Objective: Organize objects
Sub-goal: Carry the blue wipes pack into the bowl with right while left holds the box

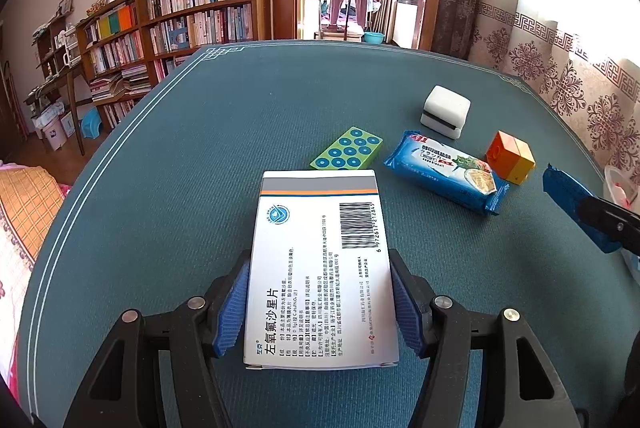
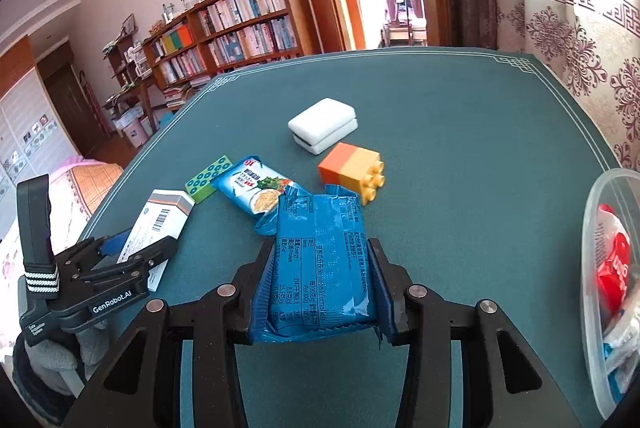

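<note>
My left gripper is shut on a white medicine box with a barcode, held just above the teal table mat; the box also shows in the right wrist view. My right gripper is shut on a blue cracker packet, which shows at the right edge of the left wrist view. On the mat lie a second blue cracker packet, a green dotted block, an orange-yellow toy brick and a white case.
A clear plastic container with red and white packets stands at the right edge of the table. Bookshelves, an open door and a patterned curtain lie beyond the table. A bed is at the left.
</note>
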The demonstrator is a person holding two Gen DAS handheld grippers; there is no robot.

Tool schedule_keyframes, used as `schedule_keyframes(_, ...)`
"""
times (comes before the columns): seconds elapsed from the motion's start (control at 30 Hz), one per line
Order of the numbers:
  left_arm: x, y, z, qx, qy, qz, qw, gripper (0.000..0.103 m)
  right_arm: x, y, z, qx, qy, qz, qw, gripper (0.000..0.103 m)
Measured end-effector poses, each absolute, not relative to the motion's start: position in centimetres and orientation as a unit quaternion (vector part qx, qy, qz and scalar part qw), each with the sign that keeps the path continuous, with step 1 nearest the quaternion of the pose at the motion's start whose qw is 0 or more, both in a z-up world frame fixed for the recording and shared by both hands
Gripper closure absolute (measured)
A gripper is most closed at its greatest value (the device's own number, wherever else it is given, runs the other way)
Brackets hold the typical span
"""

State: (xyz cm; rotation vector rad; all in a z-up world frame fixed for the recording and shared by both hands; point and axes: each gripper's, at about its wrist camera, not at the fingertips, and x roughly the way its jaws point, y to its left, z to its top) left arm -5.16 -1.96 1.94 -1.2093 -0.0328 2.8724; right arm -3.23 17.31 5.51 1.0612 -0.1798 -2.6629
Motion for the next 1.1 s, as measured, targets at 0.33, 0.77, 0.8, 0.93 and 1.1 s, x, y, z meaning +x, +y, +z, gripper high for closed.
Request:
schedule_keyframes(0.33, -5.0, -1.9, 1.9, -0.386, -0.006, 0.922, 0.010, 0.037, -2.1, 22.6, 6.9, 0.352, -0.099, -0.928, 0.075, 0.066)
schedule_keyframes(0.77, -4.9, -1.9, 1.9, -0.388, -0.006, 0.922, 0.012, 0.037, -1.7, 20.2, 2.9, 0.415, -0.061, -0.898, 0.130, 0.048)
schedule_keyframes(0.8, -4.9, -1.9, 1.9, -0.388, -0.006, 0.922, 0.011, 0.037, -1.7, 19.8, 2.7, 0.417, -0.049, -0.898, 0.129, 0.048)
schedule_keyframes(0.93, -5.0, -1.8, 1.8, -0.388, -0.006, 0.921, 0.013, 0.037, -2.1, 18.7, 2.0, 0.420, -0.014, -0.899, 0.119, 0.048)
schedule_keyframes(1.1, -5.0, -1.7, 1.8, -0.387, -0.005, 0.922, 0.014, 0.037, -1.8, 18.1, 1.8, 0.413, 0.009, -0.905, 0.101, 0.057)
